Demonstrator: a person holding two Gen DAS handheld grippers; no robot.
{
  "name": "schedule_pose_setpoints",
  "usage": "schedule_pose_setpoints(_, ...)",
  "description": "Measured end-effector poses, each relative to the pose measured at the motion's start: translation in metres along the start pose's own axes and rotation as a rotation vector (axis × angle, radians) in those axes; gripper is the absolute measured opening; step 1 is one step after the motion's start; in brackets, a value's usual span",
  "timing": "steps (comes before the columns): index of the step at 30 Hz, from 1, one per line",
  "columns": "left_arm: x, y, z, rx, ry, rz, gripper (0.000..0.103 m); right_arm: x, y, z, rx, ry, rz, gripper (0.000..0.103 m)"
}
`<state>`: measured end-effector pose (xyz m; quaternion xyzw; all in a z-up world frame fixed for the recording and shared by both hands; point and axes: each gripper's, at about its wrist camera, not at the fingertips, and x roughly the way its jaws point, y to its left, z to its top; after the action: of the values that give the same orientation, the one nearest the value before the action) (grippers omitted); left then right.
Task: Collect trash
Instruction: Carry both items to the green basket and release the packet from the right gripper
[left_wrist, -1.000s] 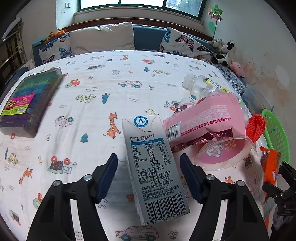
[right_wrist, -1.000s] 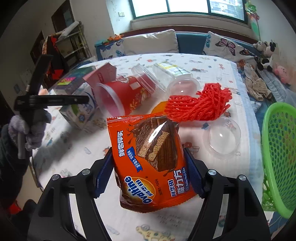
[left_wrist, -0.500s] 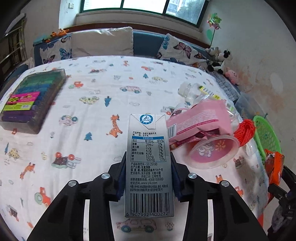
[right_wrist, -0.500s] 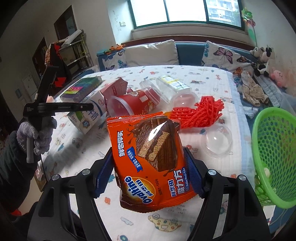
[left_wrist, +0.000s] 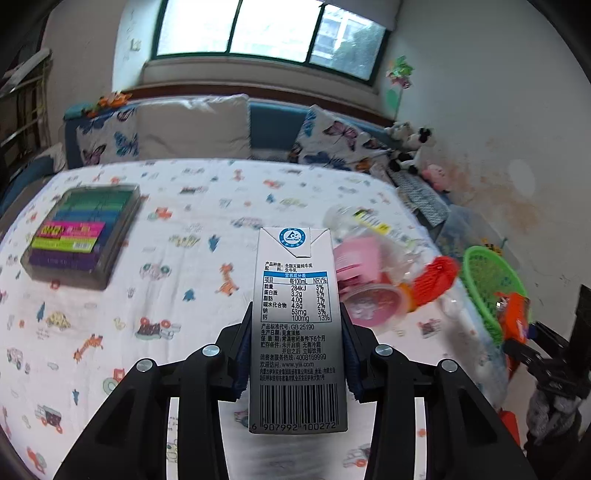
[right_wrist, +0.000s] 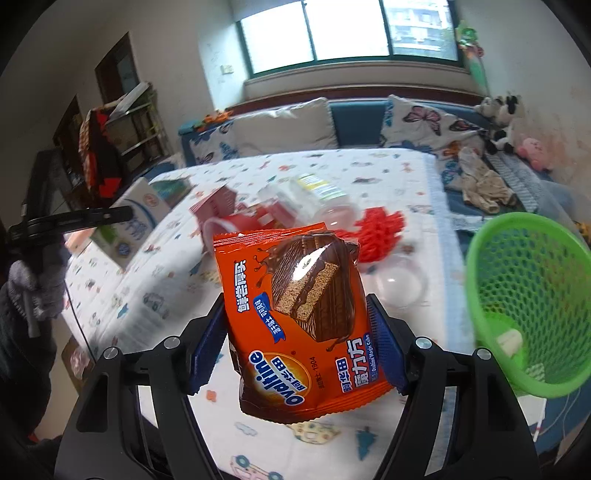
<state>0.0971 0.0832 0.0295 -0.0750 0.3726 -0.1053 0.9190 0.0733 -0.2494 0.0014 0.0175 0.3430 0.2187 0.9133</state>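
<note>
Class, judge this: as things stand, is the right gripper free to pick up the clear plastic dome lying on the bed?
Probably not: the right gripper is shut on the orange snack packet, which also hangs in front of the dome.

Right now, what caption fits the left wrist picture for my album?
Left gripper clamps a grey-and-white milk carton above the cartoon-print bedsheet.

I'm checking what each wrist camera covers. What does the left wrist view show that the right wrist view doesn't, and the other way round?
Only the left wrist view: the carton's barcode side, clamped in the left gripper, and the full marker case. Only the right wrist view: the snack pack's front, clamped in the right gripper, the clear dome lid, and scraps inside the basket. Both: basket, red netting, pink cup, bed sheet.
</note>
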Motion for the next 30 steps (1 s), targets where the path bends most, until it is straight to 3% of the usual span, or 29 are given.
schedule_pose_setpoints(11, -0.017, -0.068, 0.022, 0.108, -0.044, -0.128, 0.040, -0.034, -0.059, 0.003, 0.110, -0.069, -0.127, 0.072)
schedule_pose_setpoints(21, 0.020, -0.145, 0.043, 0.206, -0.008, -0.220, 0.040, -0.050, -0.125, -0.005, 0.220, -0.086, -0.258, 0.072)
schedule_pose_setpoints(30, 0.060, -0.208, 0.055, 0.273, 0.041, -0.271, 0.040, -0.044, -0.179, -0.016, 0.294, -0.050, -0.367, 0.072)
